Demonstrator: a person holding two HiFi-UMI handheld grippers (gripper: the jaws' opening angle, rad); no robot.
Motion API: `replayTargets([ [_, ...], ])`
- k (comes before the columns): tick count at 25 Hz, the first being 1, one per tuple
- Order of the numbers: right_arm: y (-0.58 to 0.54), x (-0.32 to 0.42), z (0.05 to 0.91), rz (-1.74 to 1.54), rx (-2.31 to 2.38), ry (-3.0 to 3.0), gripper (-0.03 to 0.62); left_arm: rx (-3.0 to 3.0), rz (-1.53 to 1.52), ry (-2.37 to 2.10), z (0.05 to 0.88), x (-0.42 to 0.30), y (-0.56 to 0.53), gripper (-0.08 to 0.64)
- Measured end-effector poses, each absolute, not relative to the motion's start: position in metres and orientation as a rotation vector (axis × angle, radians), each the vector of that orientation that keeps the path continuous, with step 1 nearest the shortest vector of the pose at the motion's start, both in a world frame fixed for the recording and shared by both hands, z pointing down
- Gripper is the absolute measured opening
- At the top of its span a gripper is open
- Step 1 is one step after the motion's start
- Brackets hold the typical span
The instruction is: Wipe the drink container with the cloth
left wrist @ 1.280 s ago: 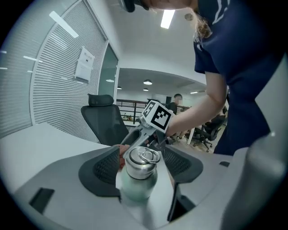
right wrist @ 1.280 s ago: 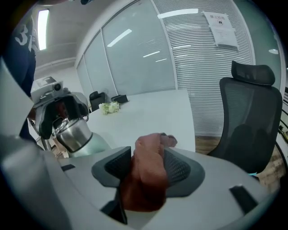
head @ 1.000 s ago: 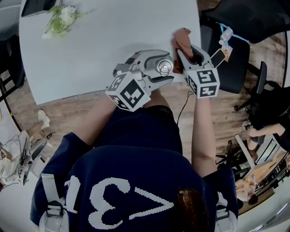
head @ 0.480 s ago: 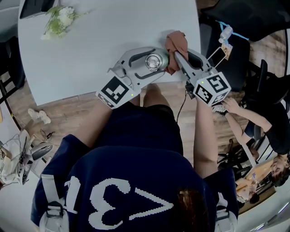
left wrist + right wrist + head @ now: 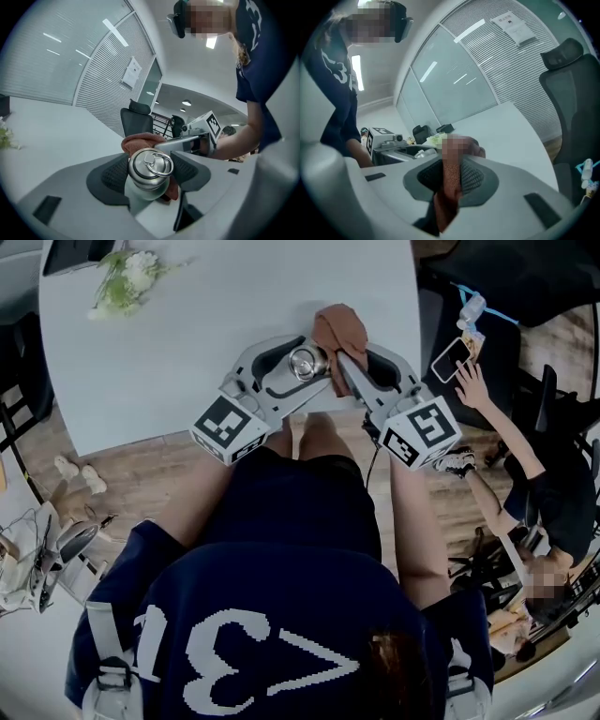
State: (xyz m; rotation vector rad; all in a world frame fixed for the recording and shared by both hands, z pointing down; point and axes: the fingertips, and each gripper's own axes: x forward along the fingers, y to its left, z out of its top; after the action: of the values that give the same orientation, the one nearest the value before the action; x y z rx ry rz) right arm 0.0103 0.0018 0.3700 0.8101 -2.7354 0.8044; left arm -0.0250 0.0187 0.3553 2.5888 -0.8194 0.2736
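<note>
Since a second ago both grippers have slid further in over the bench [image 5: 187,343], and the right gripper's [image 5: 451,177] fingers have just been closing; they now stand narrow, pinching the cloth [image 5: 336,326]. The left gripper's [image 5: 314,367] fingers clamp the steel bottle [image 5: 150,168] below its cap (ring lid towards the camera), over the bench's near edge. The cloth lies against the bottle's side. My advice is to hold the bottle firm, press the cloth on and stroke along the body.
</note>
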Motion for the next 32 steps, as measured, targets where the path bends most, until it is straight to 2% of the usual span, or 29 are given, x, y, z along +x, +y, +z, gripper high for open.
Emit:
replayTargets([
  [12, -0.006, 0.044, 0.431, 0.788, 1.024, -2.486, 0.080, 2.505, 0.231, -0.849, 0.359, -0.045, 0.016, 0.288],
  [24, 0.004, -0.023, 0.351, 0.739, 0.842, -2.748, 0.078, 2.454, 0.223, -0.854, 0.364, -0.052, 0.015, 0.285],
  [32, 0.003, -0.015, 0.362, 0.590, 0.950, -2.695, 0.077, 2.405, 0.220, -0.860, 0.367, -0.053, 0.012, 0.285],
])
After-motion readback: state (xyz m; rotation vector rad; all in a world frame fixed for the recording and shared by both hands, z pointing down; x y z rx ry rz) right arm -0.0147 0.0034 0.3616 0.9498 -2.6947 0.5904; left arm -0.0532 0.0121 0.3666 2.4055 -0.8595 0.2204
